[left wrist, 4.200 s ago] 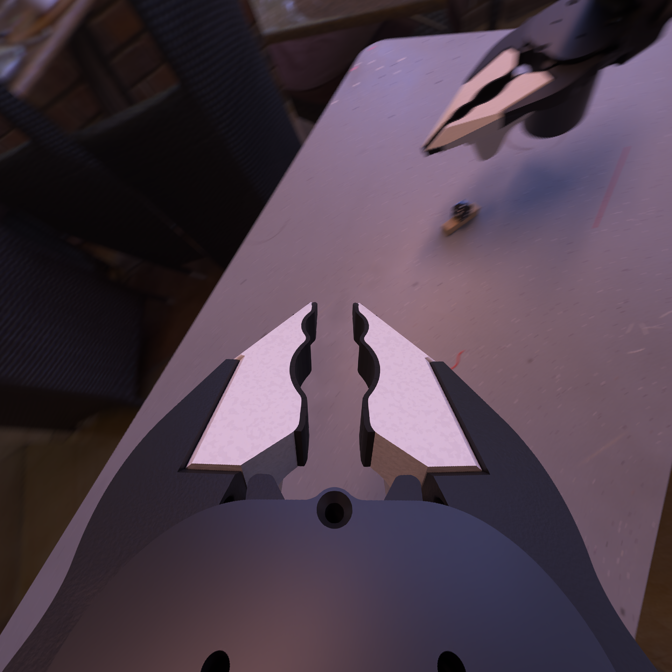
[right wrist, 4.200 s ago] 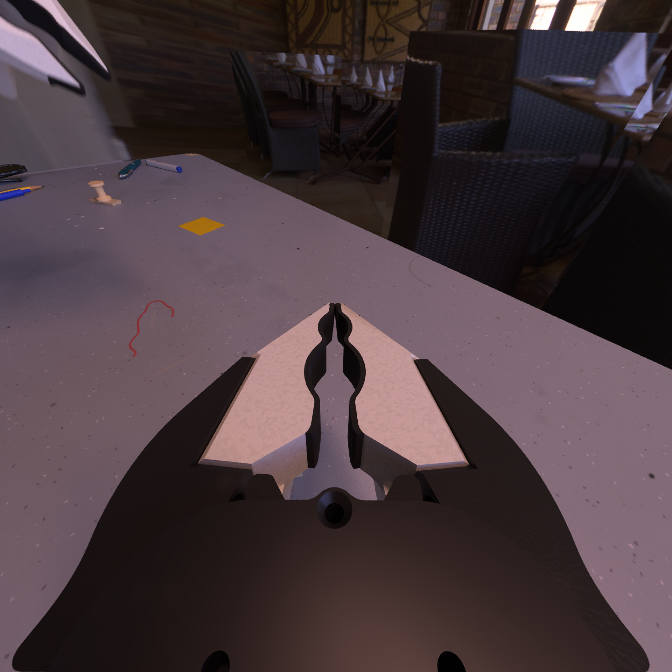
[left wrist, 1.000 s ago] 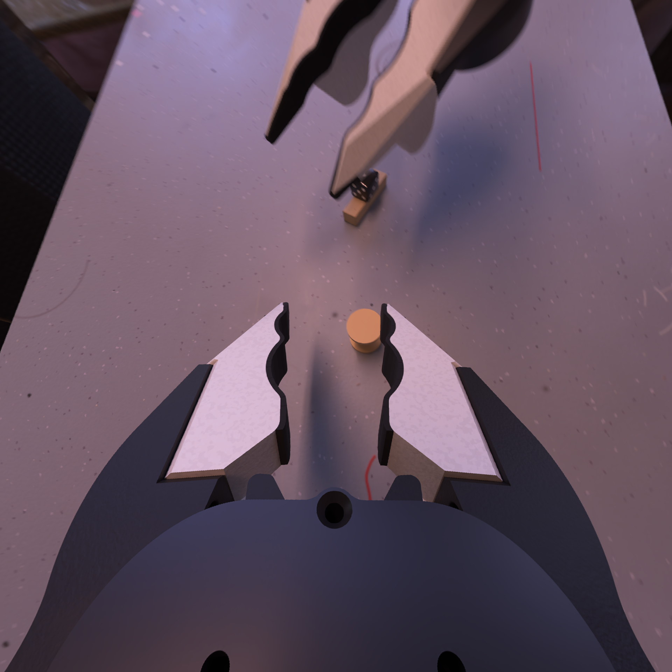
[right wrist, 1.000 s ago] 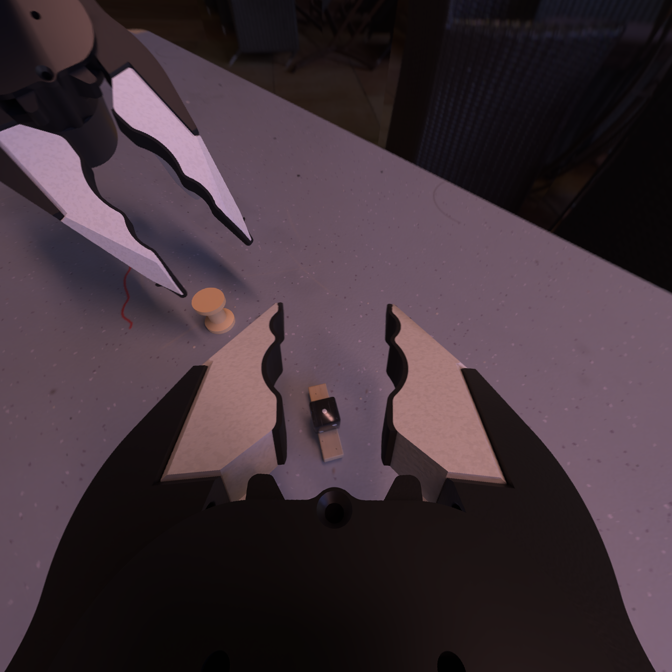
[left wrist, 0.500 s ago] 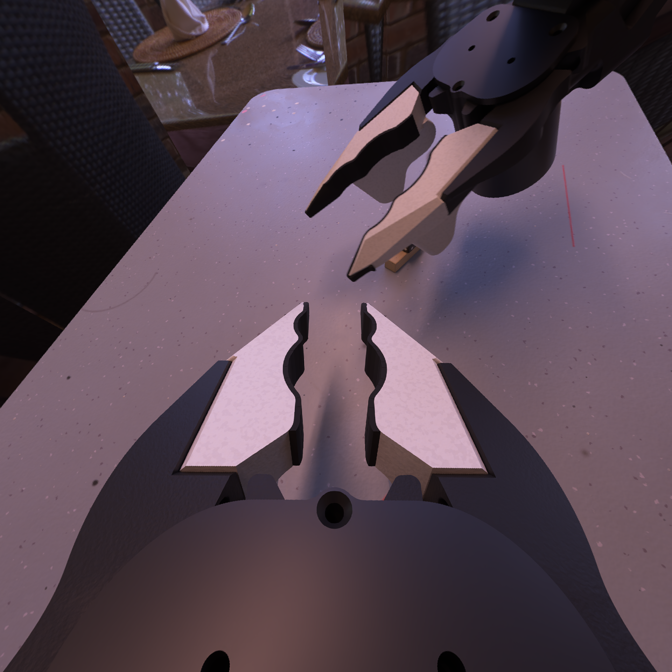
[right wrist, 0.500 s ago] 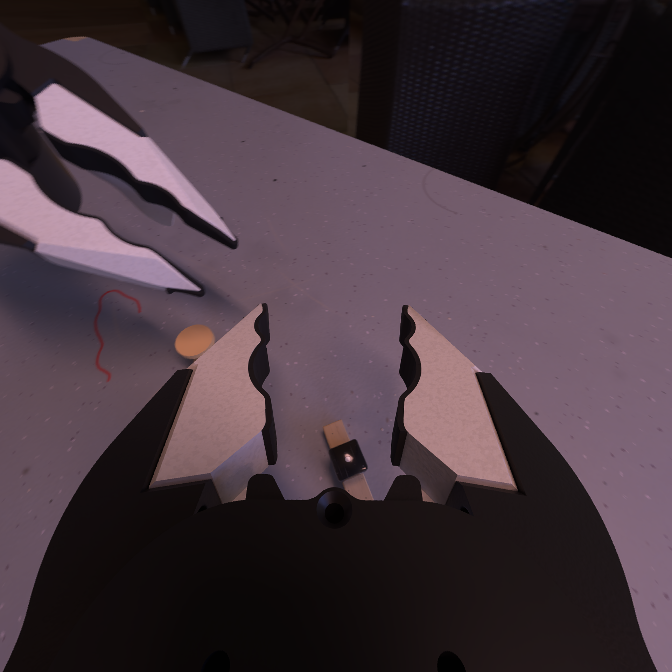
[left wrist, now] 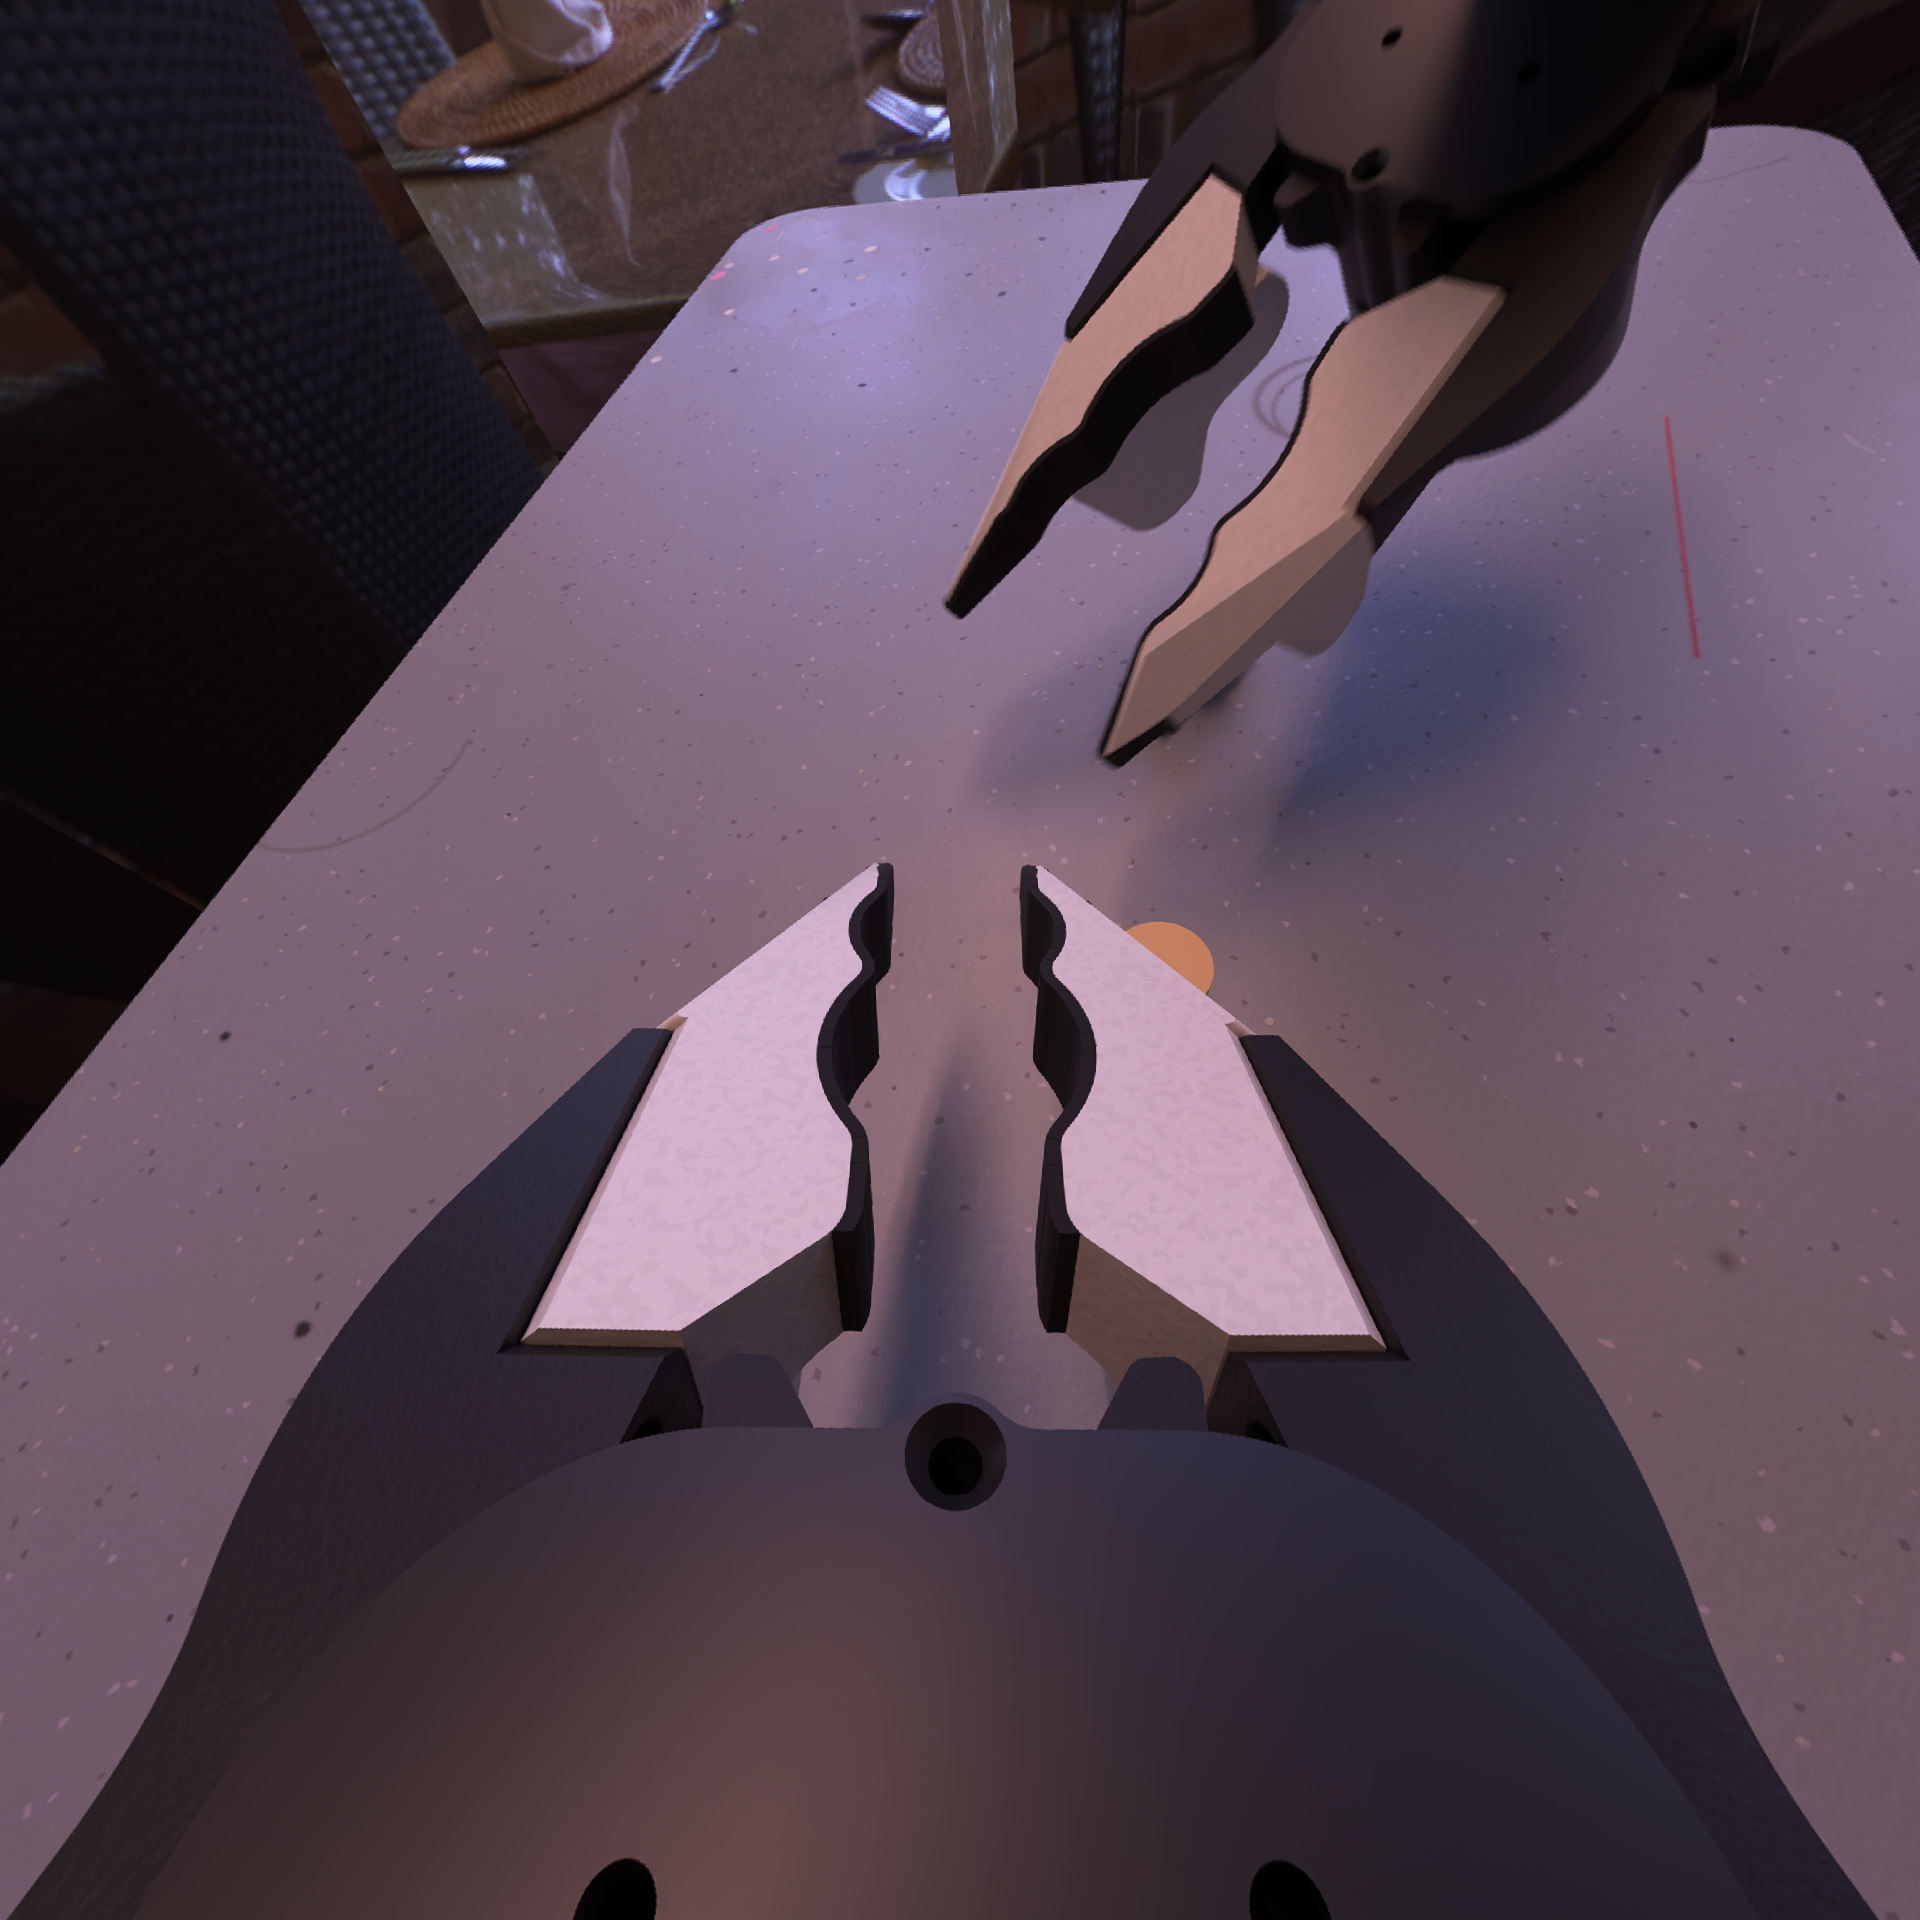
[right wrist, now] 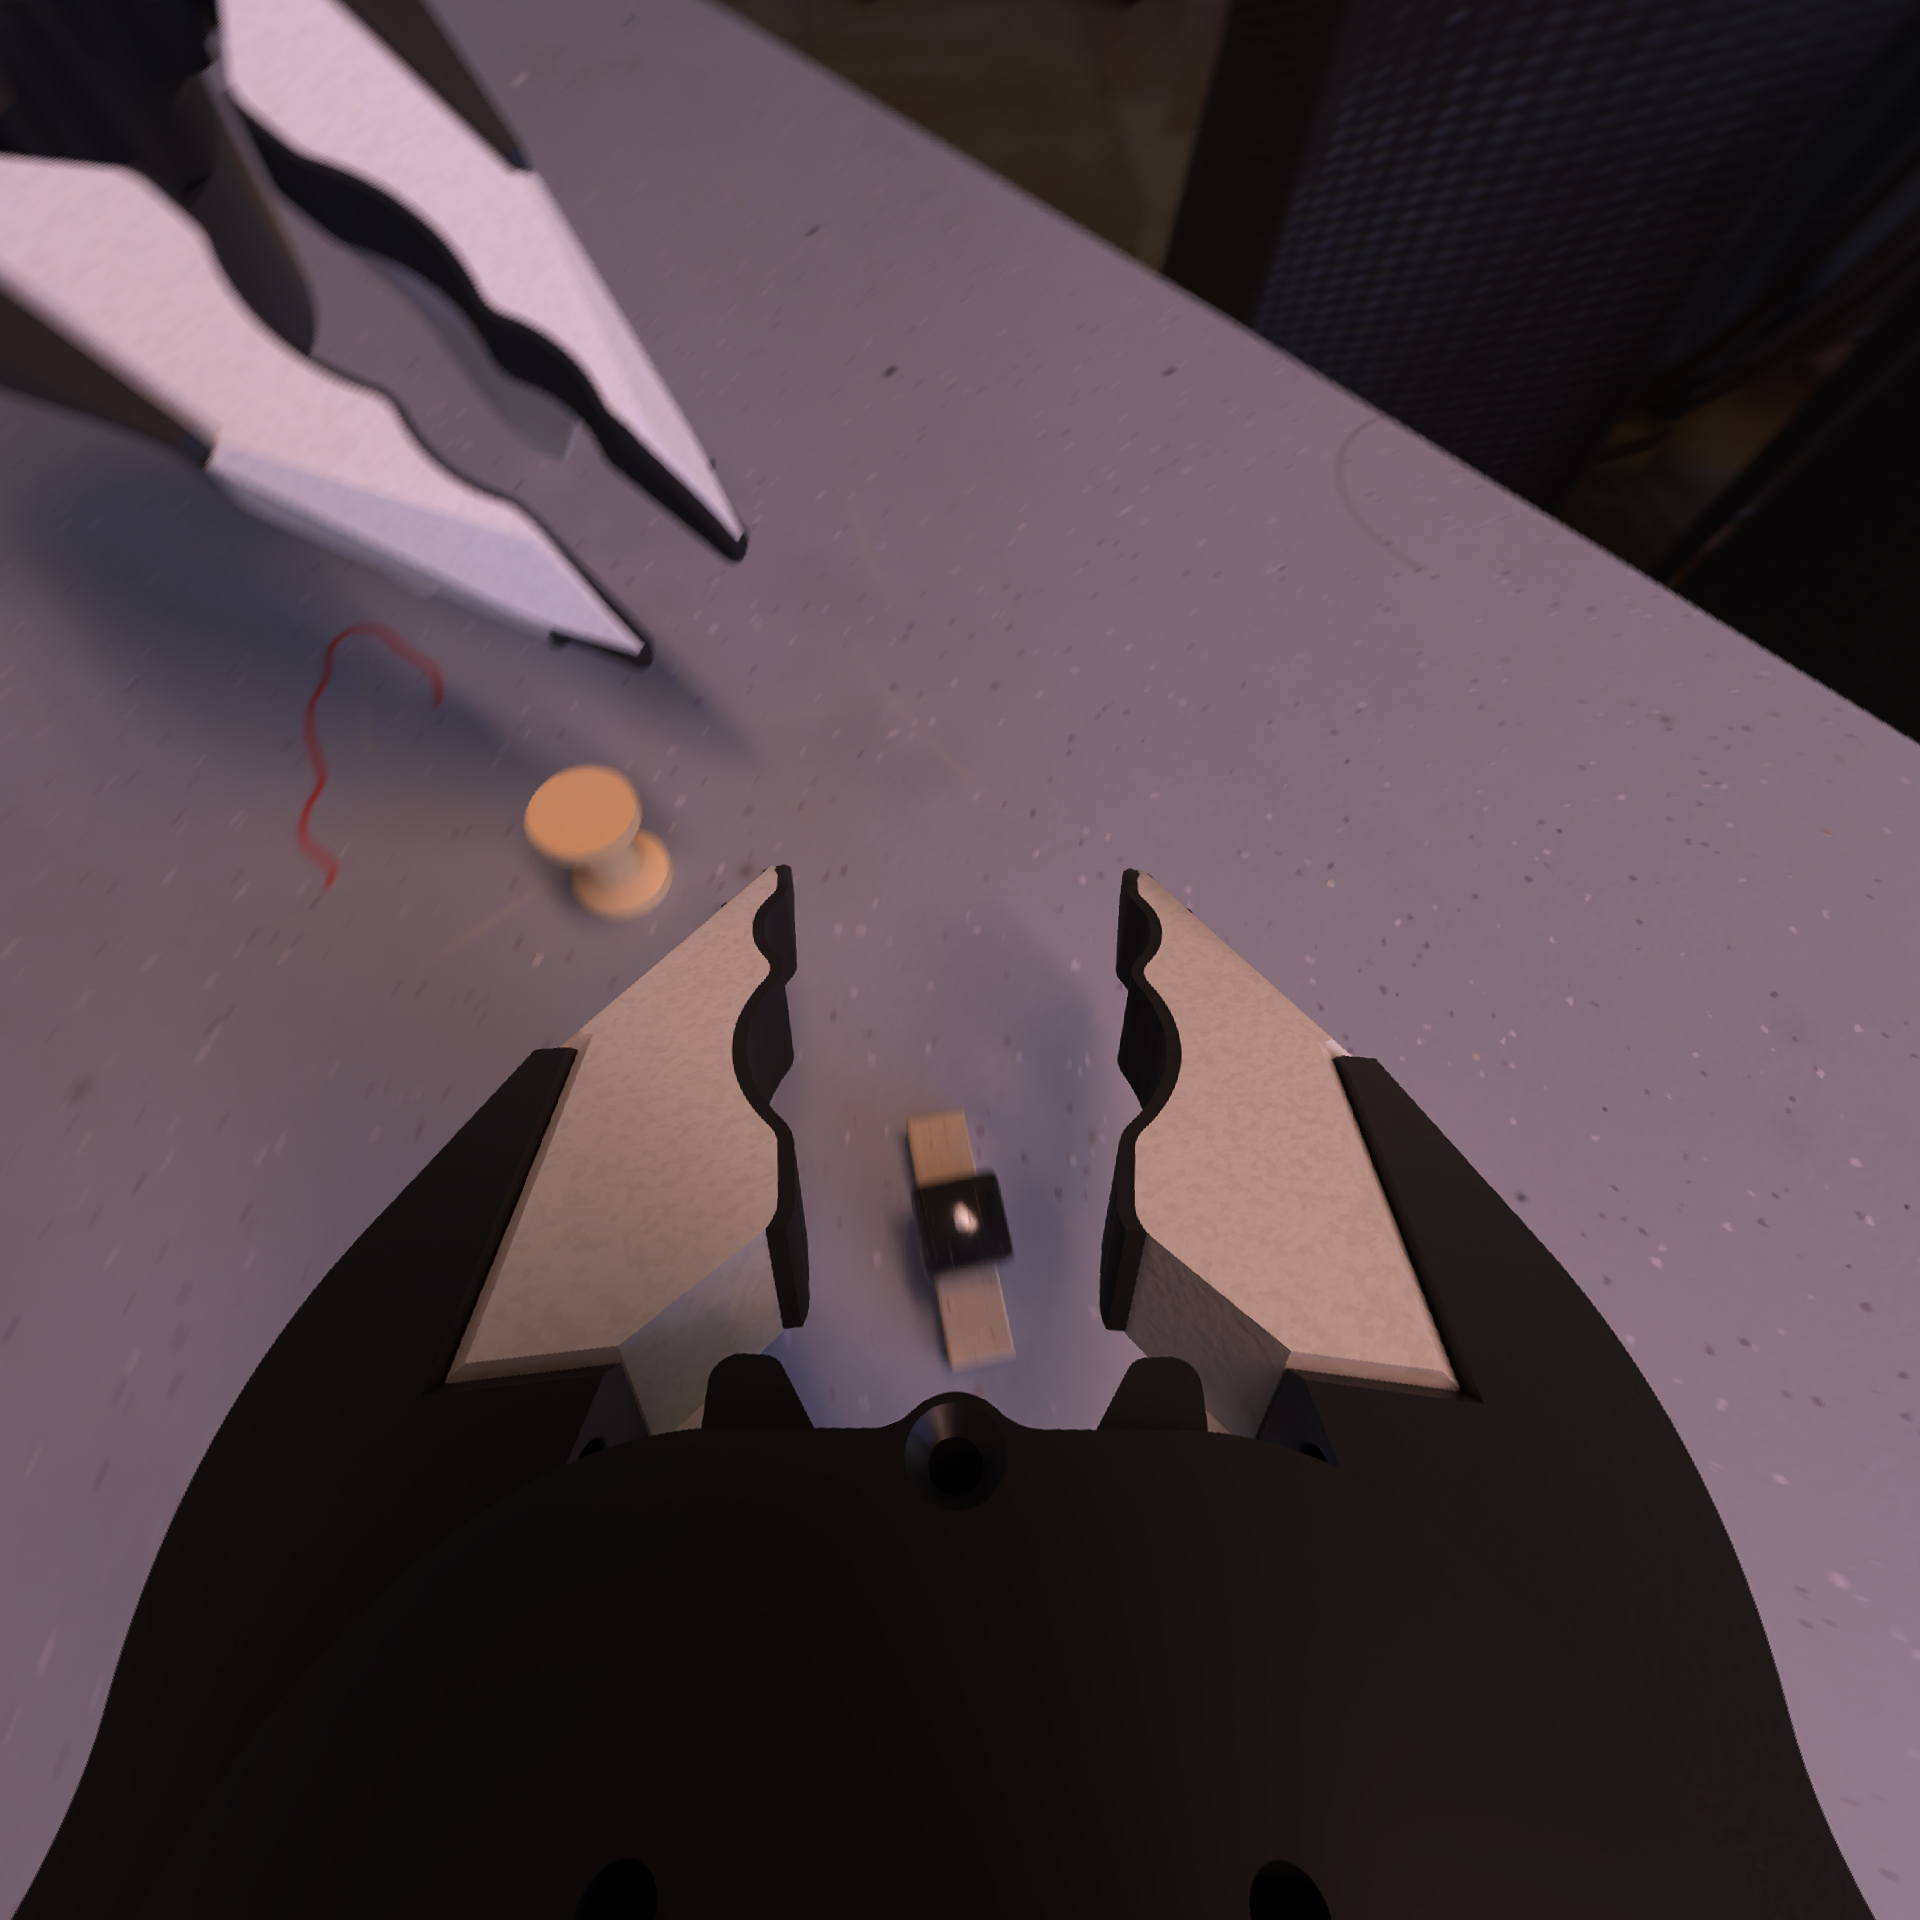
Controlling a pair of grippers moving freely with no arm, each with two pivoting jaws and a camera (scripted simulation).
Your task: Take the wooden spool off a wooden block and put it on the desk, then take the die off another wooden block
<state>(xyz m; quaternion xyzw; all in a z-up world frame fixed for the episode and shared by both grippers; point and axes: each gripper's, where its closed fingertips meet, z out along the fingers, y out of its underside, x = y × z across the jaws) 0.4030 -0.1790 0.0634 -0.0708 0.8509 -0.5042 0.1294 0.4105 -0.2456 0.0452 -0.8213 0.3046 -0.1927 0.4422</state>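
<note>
The wooden spool [right wrist: 597,842] stands upright on the grey desk [right wrist: 1299,727], off any block. In the left wrist view only its round top [left wrist: 1174,951] shows past my right-hand finger. My left gripper [left wrist: 956,878] is open with a narrow gap, empty, above the desk next to the spool; it also shows in the right wrist view [right wrist: 686,597]. The black die [right wrist: 961,1221] sits on a small wooden block [right wrist: 977,1330]. My right gripper [right wrist: 956,878] is wide open above them, one finger on each side, touching neither. In the left wrist view, the right gripper [left wrist: 1039,681] hides the die.
A red thread [right wrist: 322,748] lies on the desk left of the spool. A thin red line [left wrist: 1681,540] marks the desk far right. Dark wicker chairs [right wrist: 1558,208] stand past the desk edge. Another table with a woven placemat [left wrist: 540,94] is beyond the desk's far end.
Since a second ago my left gripper has drawn back from the spool and narrowed its jaws. My right gripper stays open over the die and has shifted slightly; the die stays on its block.
</note>
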